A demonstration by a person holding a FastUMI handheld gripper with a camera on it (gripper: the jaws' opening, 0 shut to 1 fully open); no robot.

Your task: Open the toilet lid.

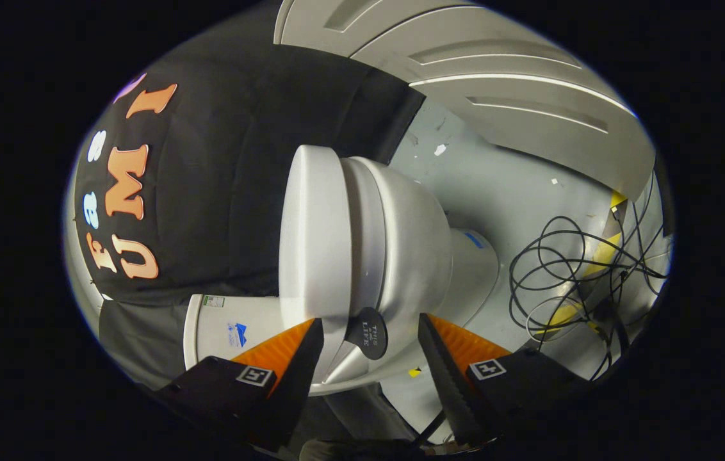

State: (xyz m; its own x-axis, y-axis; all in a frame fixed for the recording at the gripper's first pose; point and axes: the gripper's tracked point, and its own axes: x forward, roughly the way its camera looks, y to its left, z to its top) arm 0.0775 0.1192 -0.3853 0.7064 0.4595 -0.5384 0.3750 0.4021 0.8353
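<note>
The gripper [370, 330] has its fingers spread wide, gripping nothing. Between the tips sits a round dark tag [367, 333]. Just beyond, at 12 o'clock, the toilet lid [312, 237] lies closed. At 3 o'clock, tangled cables [567, 275] cross the floor [497, 186].

The toilet lid [314, 237] is white and smooth, closed flat against the seat [362, 237] on a white bowl [417, 250]. The whole toilet appears turned on its side, seen from its front end. The lid's front edge lies between the jaws — its body stretches beyond them — with a small dark round tag [367, 333] beside it.
</note>
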